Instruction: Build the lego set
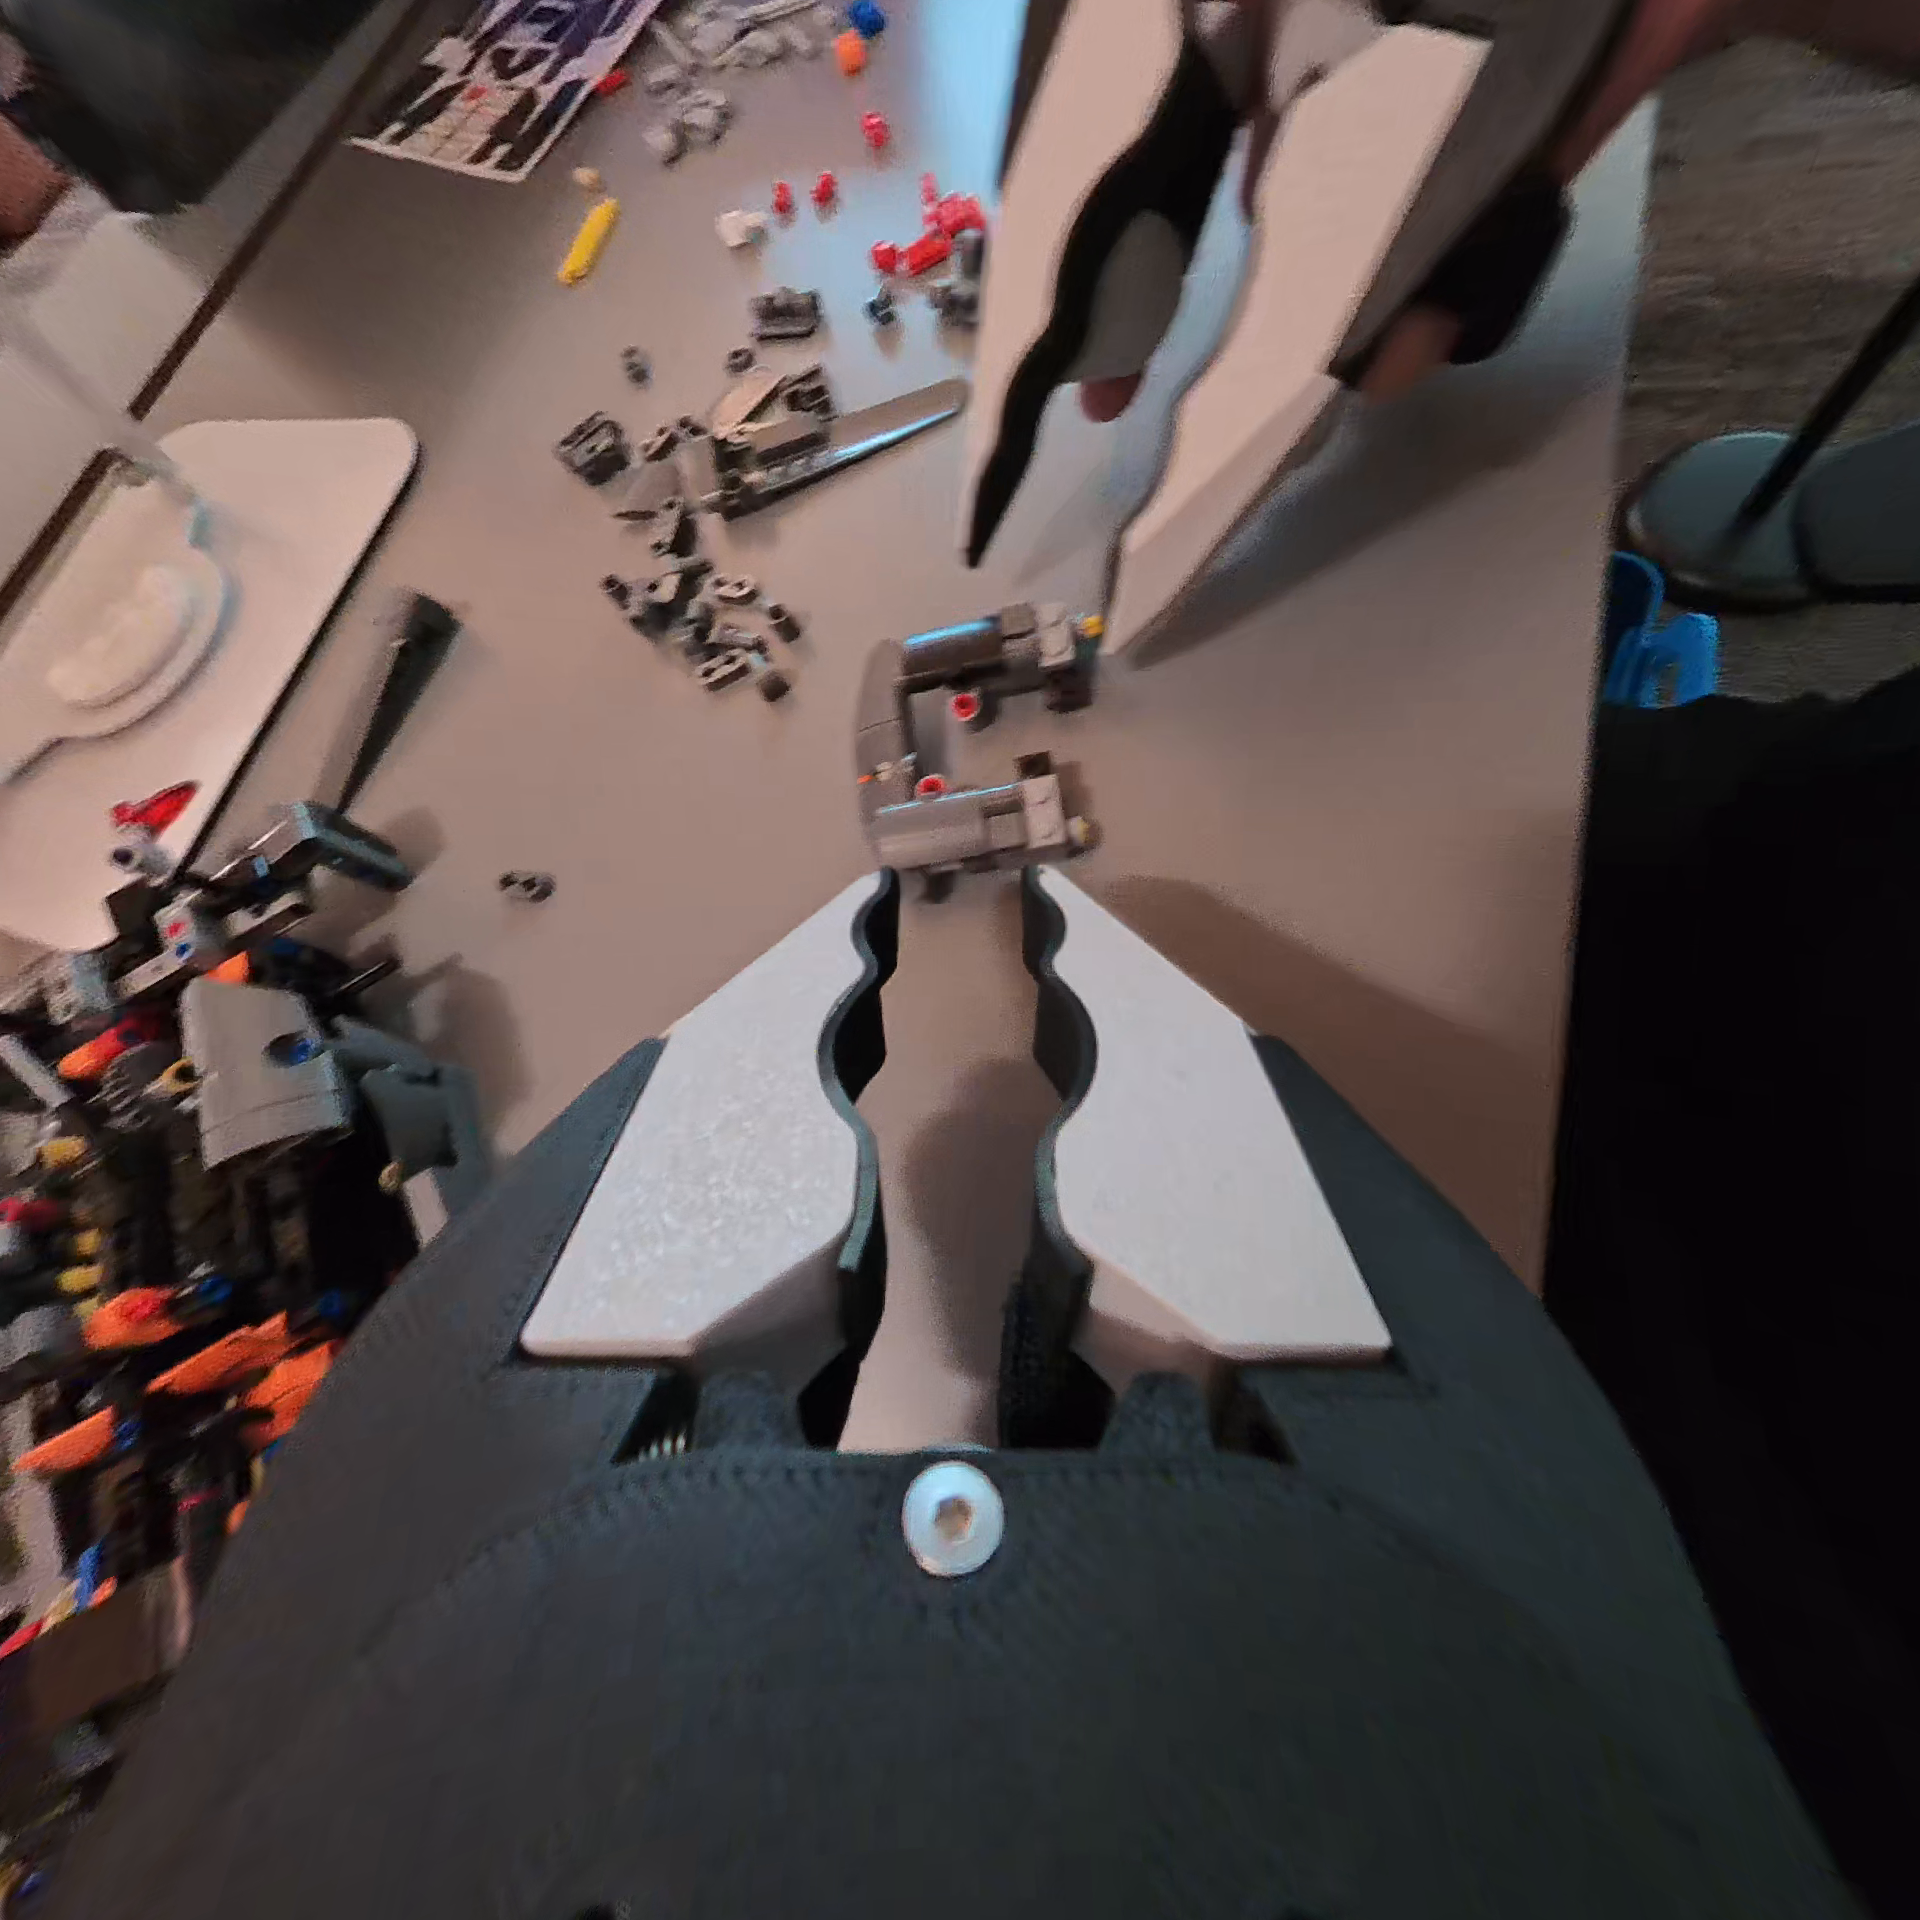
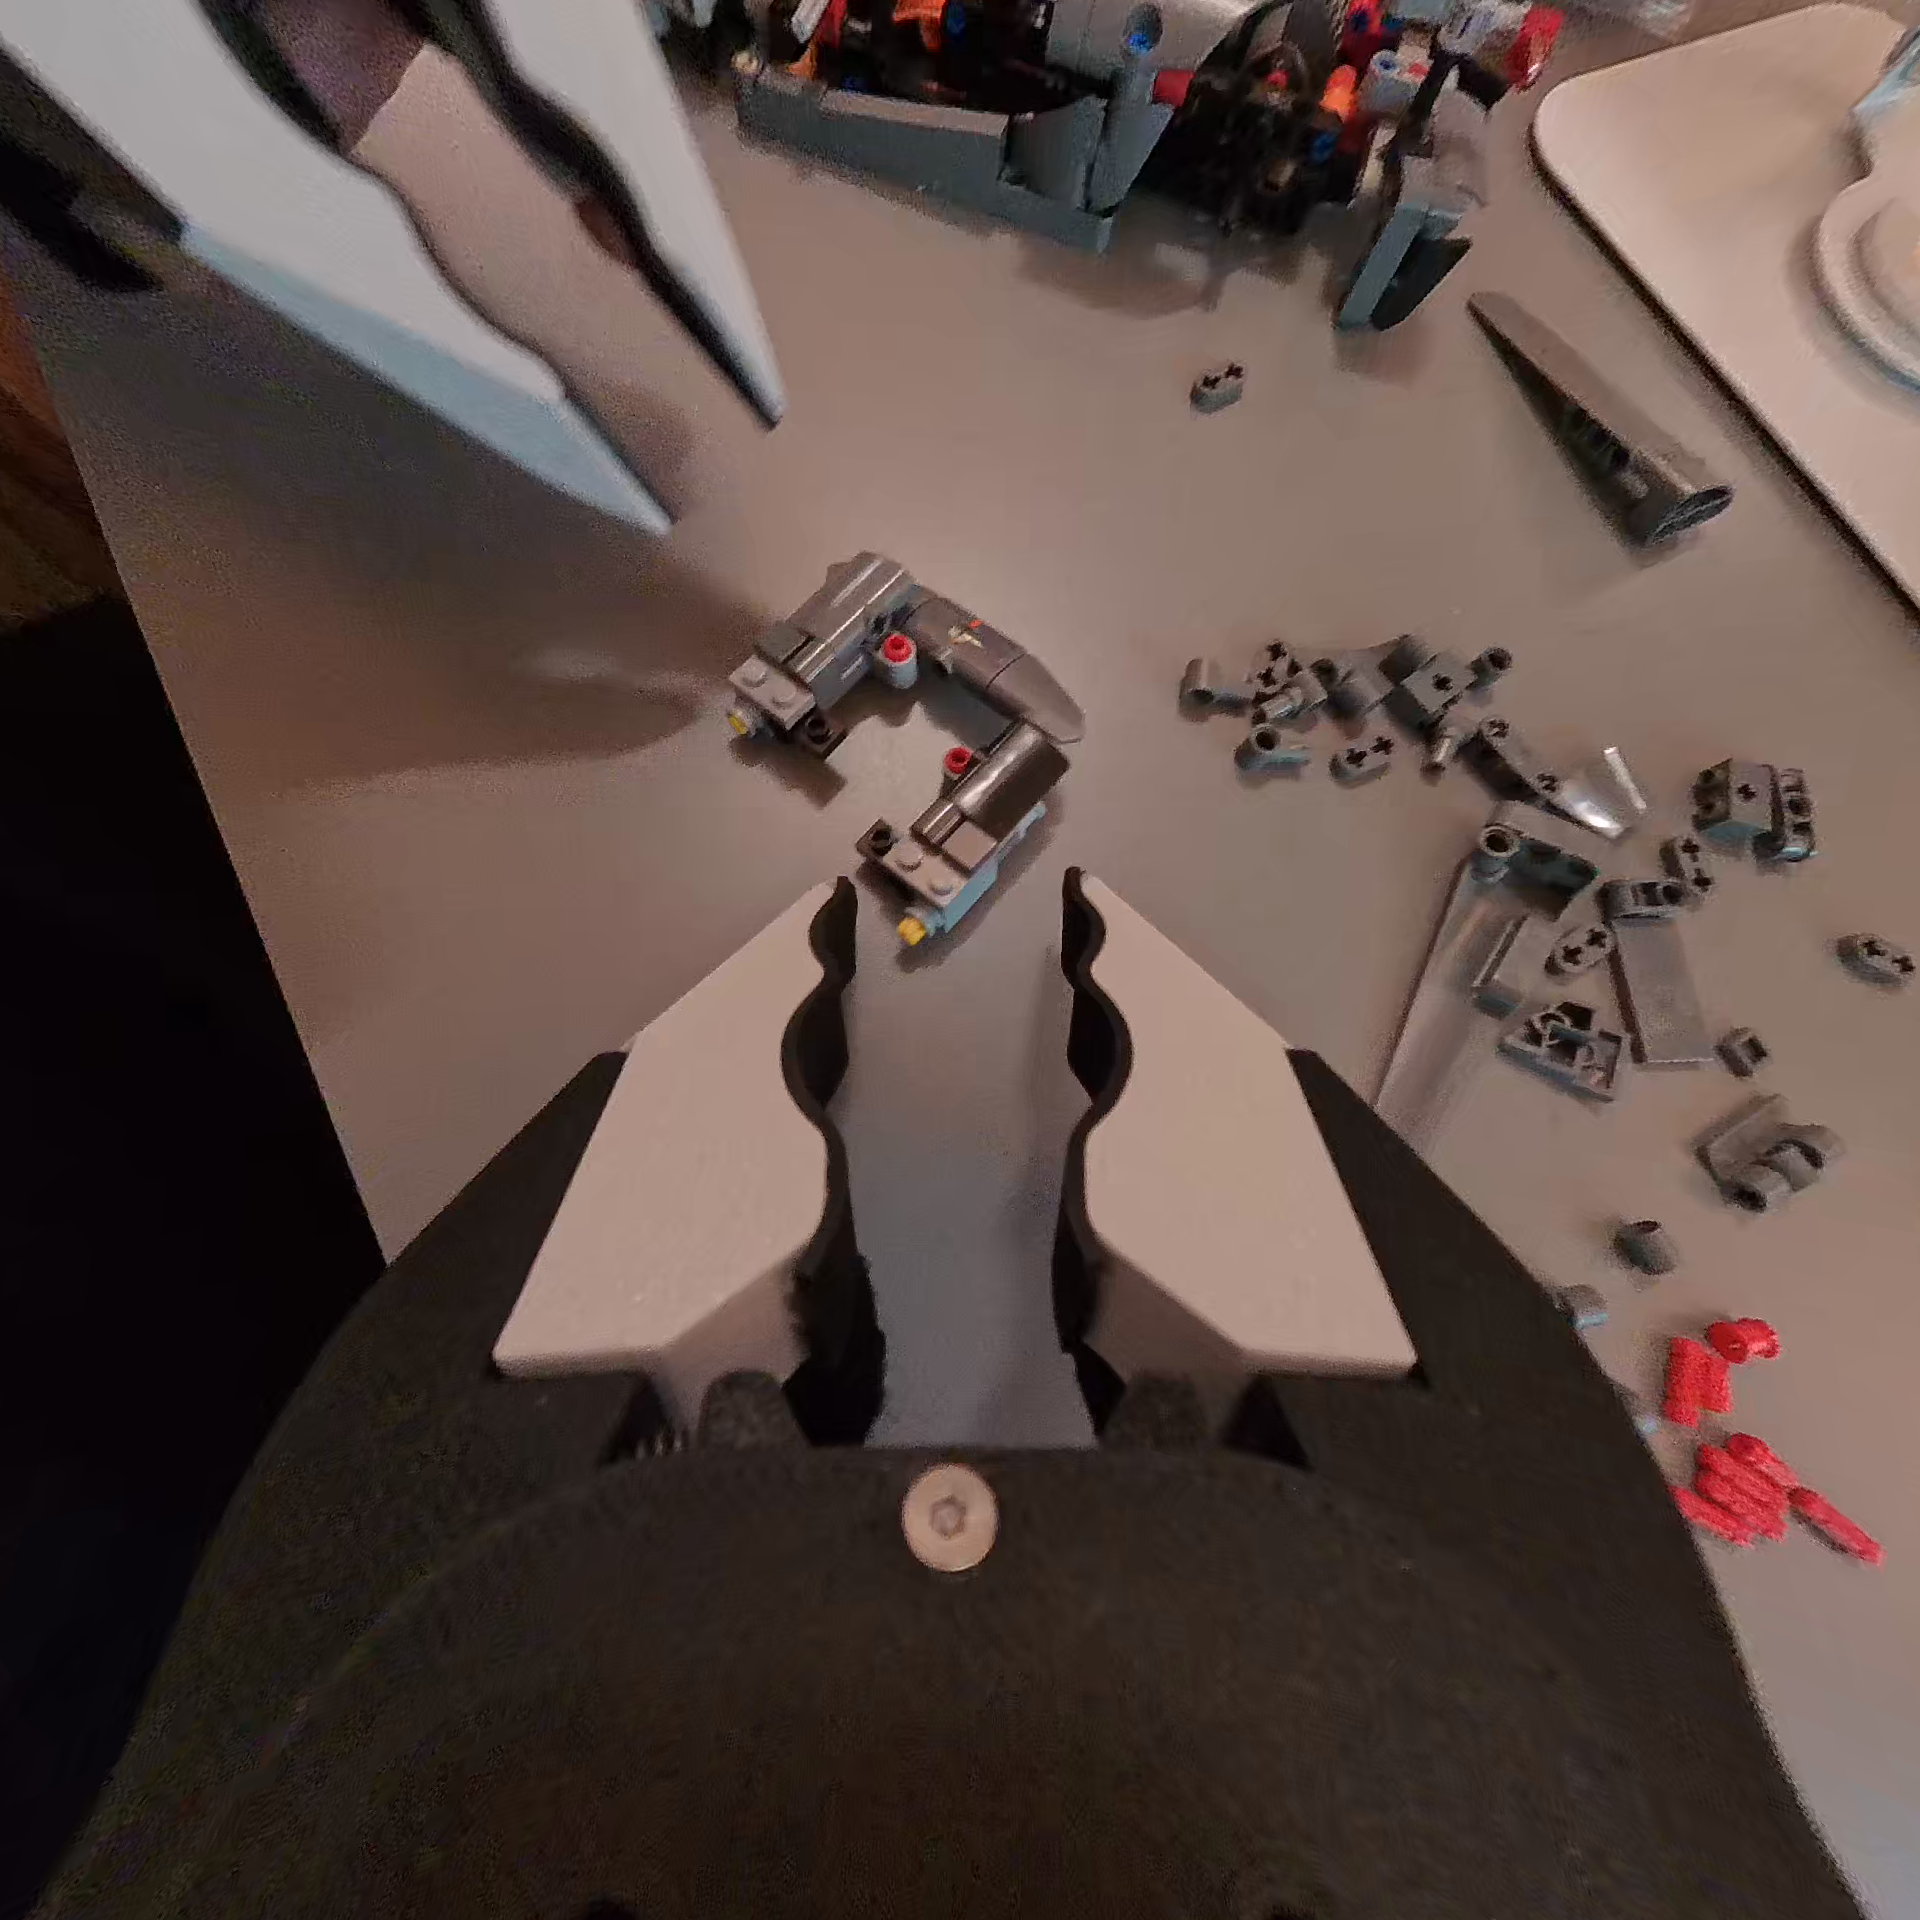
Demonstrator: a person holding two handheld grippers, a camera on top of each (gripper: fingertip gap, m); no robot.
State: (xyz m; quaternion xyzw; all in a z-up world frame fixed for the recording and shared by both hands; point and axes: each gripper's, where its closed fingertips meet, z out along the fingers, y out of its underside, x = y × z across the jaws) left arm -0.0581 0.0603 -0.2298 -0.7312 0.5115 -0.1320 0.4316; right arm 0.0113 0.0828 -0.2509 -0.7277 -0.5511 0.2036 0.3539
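A small grey U-shaped brick assembly [image 1: 971, 743] with red pins and yellow studs lies on the grey table [image 1: 1299, 935]. My left gripper [image 1: 958, 883] is open and bare, its fingertips just short of the assembly's near arm. The same assembly [image 2: 914, 732] lies just ahead of my right gripper [image 2: 961, 883], which is open and bare, one yellow-tipped arm reaching toward the gap between its fingertips. The right gripper also shows in the left wrist view [image 1: 1049, 582], open above the assembly's far side. The left gripper shows in the right wrist view [image 2: 717, 478], open at the upper left.
Loose grey pieces [image 2: 1507, 810] and red pins [image 2: 1745, 1455] lie right of the assembly. A large grey, black and orange brick model [image 1: 156, 1195] stands at the left. A black wedge piece [image 2: 1600, 416], a pale board [image 1: 208, 582], a printed sheet [image 1: 520, 83] and the table edge [image 1: 1579, 935] are nearby. The tips of one gripper are about 8 cm away from the tips of the other.
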